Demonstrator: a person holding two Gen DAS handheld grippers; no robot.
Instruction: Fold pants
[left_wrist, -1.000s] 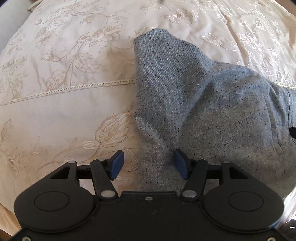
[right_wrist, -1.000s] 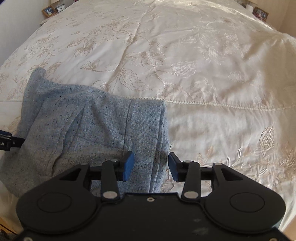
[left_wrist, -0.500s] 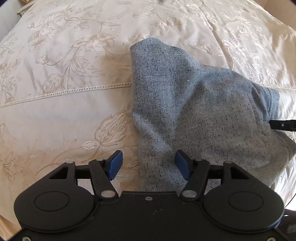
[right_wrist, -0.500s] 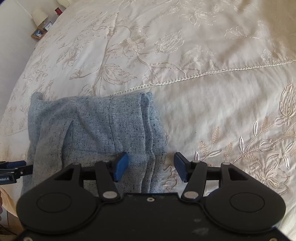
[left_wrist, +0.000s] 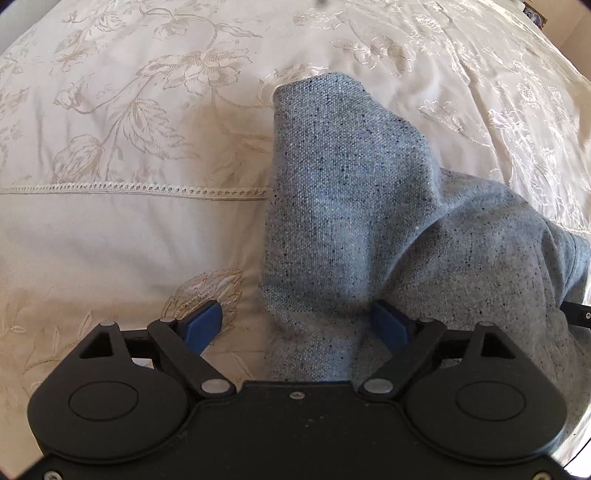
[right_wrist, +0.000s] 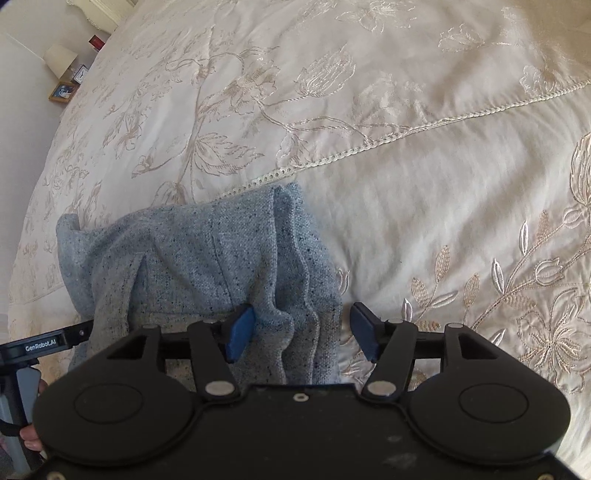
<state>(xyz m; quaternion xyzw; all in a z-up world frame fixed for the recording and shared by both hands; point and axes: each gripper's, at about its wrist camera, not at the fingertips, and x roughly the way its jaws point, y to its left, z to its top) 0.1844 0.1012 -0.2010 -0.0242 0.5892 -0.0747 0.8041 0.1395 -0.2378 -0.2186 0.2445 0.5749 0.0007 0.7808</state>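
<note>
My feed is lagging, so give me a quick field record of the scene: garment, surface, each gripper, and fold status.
garment: grey-blue speckled pants, bunched in layers, not flat
surface: cream embroidered bedspread
left gripper: open, jaws on either side of a raised fold of the pants
right gripper: open, jaws on either side of the stacked hem edges
edges: several layered edges lined up at the right gripper side
fold status: partly folded, one corner sticking up at the far end
background: lamp and photo frame beside the bed
</note>
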